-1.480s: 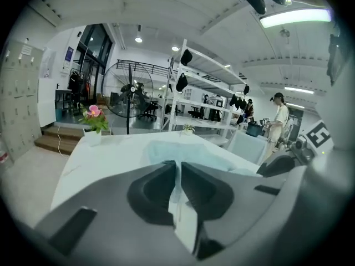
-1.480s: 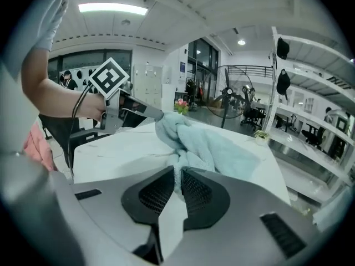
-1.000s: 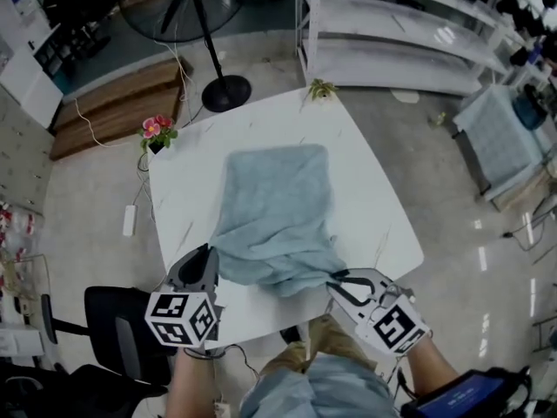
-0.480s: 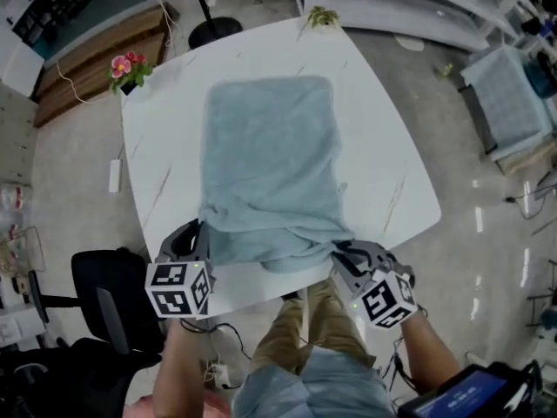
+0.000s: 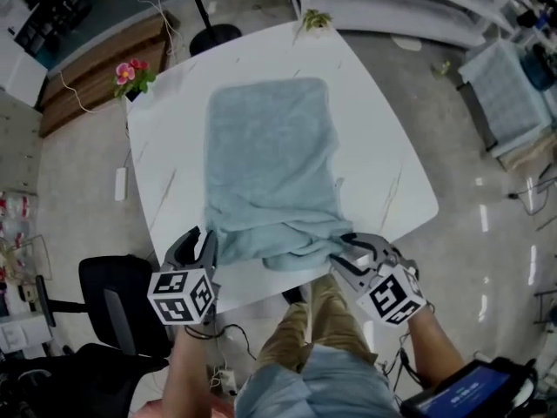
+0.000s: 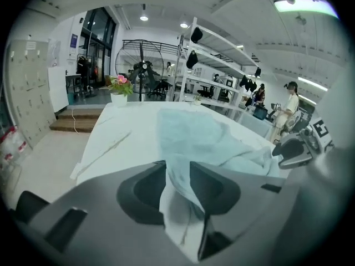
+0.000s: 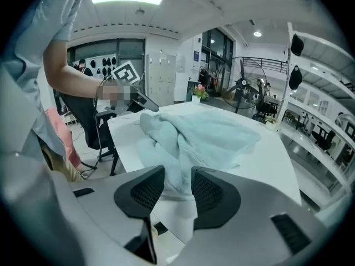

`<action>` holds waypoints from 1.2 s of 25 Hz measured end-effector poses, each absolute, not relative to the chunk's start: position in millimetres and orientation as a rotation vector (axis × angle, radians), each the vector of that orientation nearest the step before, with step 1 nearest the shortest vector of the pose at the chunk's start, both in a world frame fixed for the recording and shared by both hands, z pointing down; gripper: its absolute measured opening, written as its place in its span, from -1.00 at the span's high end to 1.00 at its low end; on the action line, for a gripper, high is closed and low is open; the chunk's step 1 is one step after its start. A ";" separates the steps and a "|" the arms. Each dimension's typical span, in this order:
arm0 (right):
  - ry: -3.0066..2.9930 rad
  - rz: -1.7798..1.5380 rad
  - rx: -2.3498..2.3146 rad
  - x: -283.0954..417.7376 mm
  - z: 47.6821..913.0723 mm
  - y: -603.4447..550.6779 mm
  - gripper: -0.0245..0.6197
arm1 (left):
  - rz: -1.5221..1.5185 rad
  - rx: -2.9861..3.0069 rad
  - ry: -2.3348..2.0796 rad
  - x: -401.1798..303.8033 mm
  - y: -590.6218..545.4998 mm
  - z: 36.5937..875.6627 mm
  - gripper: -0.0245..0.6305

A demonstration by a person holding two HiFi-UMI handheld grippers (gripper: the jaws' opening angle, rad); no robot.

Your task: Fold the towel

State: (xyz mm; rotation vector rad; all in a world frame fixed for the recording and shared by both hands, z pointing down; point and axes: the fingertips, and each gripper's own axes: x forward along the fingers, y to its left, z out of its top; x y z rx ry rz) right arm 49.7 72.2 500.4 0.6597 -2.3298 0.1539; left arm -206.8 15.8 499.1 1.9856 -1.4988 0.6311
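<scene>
The towel (image 5: 265, 159) is a pale blue-green terry cloth with a soft, nubby pile. It lies down the middle of the white tabletop (image 5: 383, 172), which is a smooth, rounded square with faint grey veining. The towel's far part is flat and rectangular, and its near end is bunched into thick rolls at the near edge. My left gripper (image 6: 178, 173) sits at the near-left corner of the cloth. Its dark, smooth jaws have just been opening, and a fold of towel hangs loose in the gap between them. My right gripper (image 7: 178, 176) sits at the near-right corner. Its jaws have also just been opening and stand well apart, with rumpled cloth between their ribbed pads, not pinched. The head view alone shows the towel's whole outline, with pink flowers (image 5: 130, 75) at the far-left corner and a small green plant (image 5: 315, 18) at the far corner. The left gripper view alone shows a standing fan (image 6: 140, 70).
</scene>
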 end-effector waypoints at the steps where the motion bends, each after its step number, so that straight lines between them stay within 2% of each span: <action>1: -2.349 0.148 0.664 48.2 491.4 73.6 0.40 | 0.616 1.975 -1.501 -210.7 23.1 494.7 0.48; 6: -2.406 0.061 0.584 36.4 468.2 82.3 0.40 | 0.645 2.070 -1.406 -204.3 61.6 483.1 0.33; 11: -2.386 0.047 0.499 25.0 481.4 95.9 0.40 | 0.800 2.171 -1.174 -162.7 84.2 511.4 0.03; 16: -2.354 0.025 0.436 18.0 500.3 99.2 0.40 | 0.950 2.172 -1.135 -153.2 72.9 532.3 0.01; 17: -2.346 0.027 0.427 17.7 503.0 98.7 0.40 | 0.979 2.173 -1.138 -153.4 68.8 534.9 0.04; 22: -2.307 0.020 0.425 16.1 513.6 92.5 0.46 | 1.112 2.211 -1.129 -148.3 53.6 541.5 0.46; 23: -2.293 0.013 0.421 16.5 516.6 91.2 0.54 | 1.111 2.211 -1.124 -147.0 50.5 541.4 0.65; 24: -2.283 0.007 0.411 16.7 518.8 90.0 0.68 | 1.099 2.208 -1.118 -145.5 47.0 540.4 0.74; 25: -2.282 0.006 0.397 16.1 519.0 88.8 0.79 | 1.078 2.206 -1.113 -144.0 43.1 537.4 0.75; 30: -2.410 0.104 0.437 12.9 480.0 62.7 0.81 | 0.934 2.246 -1.138 -138.8 9.8 490.9 0.77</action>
